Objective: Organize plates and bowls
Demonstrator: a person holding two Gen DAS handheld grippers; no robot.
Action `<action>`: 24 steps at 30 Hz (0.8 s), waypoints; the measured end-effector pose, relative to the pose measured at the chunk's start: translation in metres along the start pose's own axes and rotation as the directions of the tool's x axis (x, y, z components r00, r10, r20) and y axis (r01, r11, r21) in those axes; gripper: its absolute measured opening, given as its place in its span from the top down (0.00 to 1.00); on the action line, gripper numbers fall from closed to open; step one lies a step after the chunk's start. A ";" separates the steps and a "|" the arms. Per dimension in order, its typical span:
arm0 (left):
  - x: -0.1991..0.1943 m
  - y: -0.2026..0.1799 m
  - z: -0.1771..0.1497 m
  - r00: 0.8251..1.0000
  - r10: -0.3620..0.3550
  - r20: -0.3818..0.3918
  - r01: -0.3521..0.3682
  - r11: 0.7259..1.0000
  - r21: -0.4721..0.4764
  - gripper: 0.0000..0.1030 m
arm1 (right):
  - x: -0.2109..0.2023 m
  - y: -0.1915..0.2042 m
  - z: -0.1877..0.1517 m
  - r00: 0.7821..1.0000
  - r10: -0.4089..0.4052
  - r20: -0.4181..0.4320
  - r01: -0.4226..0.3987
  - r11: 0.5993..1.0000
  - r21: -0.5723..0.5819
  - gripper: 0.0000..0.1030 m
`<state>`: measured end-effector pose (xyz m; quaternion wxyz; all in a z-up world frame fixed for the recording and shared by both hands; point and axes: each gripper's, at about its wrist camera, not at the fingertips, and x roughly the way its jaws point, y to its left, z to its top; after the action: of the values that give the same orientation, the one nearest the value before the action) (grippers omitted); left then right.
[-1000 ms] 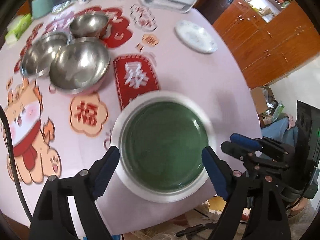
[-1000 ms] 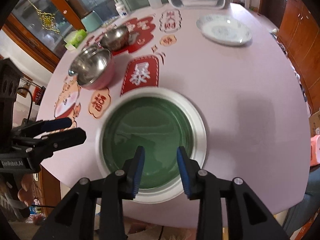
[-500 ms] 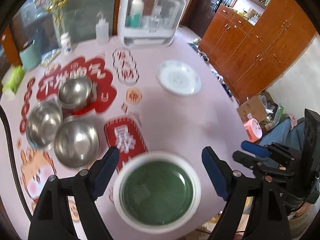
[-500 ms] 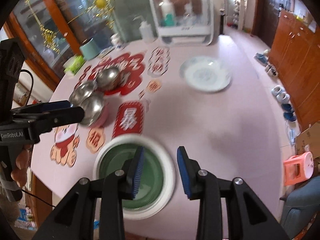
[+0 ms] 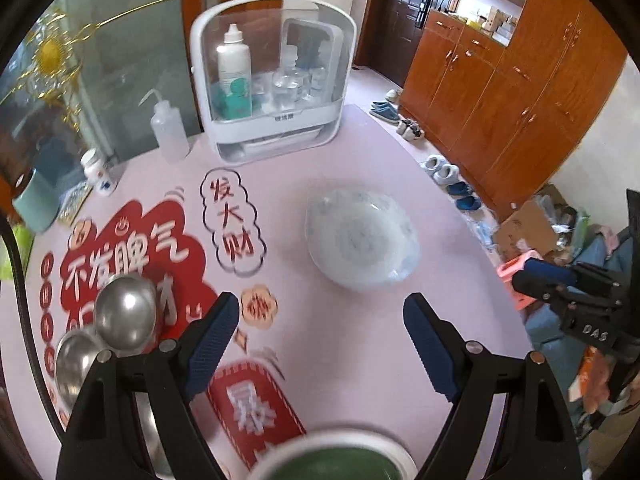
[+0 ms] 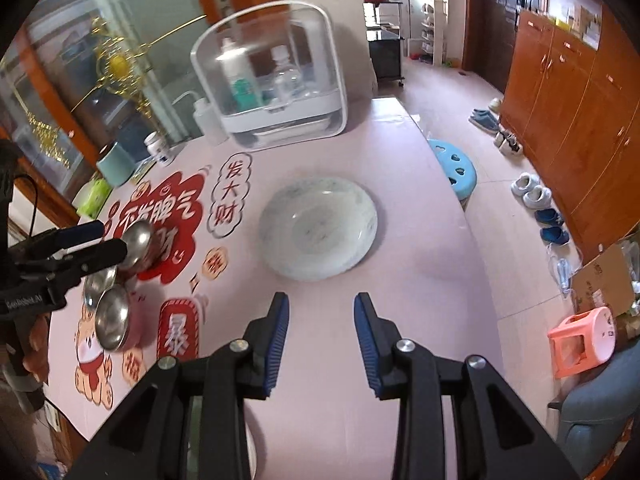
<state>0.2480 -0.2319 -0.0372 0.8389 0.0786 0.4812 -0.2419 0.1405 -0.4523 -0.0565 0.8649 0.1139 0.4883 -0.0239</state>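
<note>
A pale patterned plate [image 5: 360, 240] lies on the pink table, ahead of both grippers; it also shows in the right wrist view [image 6: 318, 228]. A green plate with a white rim [image 5: 336, 460] lies under my left gripper at the near table edge. Three steel bowls [image 5: 124, 316] sit at the left, also seen in the right wrist view [image 6: 114, 316]. My left gripper [image 5: 320, 344] is open and empty above the table. My right gripper [image 6: 322, 344] is open and empty, short of the pale plate.
A white clear-lidded box of bottles [image 5: 272, 80] stands at the table's far edge, with a squeeze bottle [image 5: 170, 132] and a teal cup [image 5: 36, 204] to its left. Stools [image 6: 582, 340] and shoes [image 6: 536, 196] are on the floor at the right.
Both grippers have risen and tilted up from the green plate, which slid to the bottom of view. The pale plate is now ahead. The right jaws have opened wider.
</note>
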 end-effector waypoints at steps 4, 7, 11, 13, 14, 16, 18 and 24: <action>0.050 0.006 0.019 0.999 0.002 -0.038 -0.003 1.000 -0.026 0.19 | 0.037 -0.022 0.018 0.999 0.024 -0.023 -0.024 0.999 0.038 0.67; 0.089 0.012 0.027 0.997 0.001 -0.073 -0.006 0.998 -0.063 0.19 | 0.066 -0.038 0.029 0.998 0.049 -0.046 -0.045 0.996 0.079 0.67; 0.138 0.021 0.030 0.992 -0.004 -0.126 -0.010 0.994 -0.108 0.26 | 0.106 -0.056 0.039 0.994 0.081 -0.076 -0.069 0.987 0.142 0.67; 0.157 0.024 0.029 0.989 -0.015 -0.149 -0.006 0.991 -0.136 0.29 | 0.122 -0.063 0.043 0.992 0.091 -0.092 -0.075 0.984 0.162 0.67; 0.166 0.026 0.028 0.987 -0.025 -0.160 0.000 0.988 -0.154 0.29 | 0.130 -0.066 0.045 0.990 0.097 -0.098 -0.079 0.982 0.173 0.67; 0.182 0.030 0.027 0.983 -0.044 -0.175 0.012 0.983 -0.181 0.30 | 0.146 -0.071 0.048 0.987 0.115 -0.113 -0.091 0.976 0.196 0.67; 0.196 0.032 0.025 0.980 -0.058 -0.191 0.017 0.978 -0.208 0.31 | 0.156 -0.076 0.051 0.984 0.124 -0.124 -0.097 0.974 0.206 0.67; 0.225 0.038 0.023 0.967 -0.103 -0.231 0.038 0.962 -0.272 0.43 | 0.180 -0.083 0.054 0.979 0.135 -0.154 -0.099 0.970 0.223 0.67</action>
<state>0.3788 -0.2817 -0.2194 0.7673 -0.0225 0.6109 -0.1938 0.2675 -0.5327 -0.1971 0.8032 0.2368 0.5463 -0.0157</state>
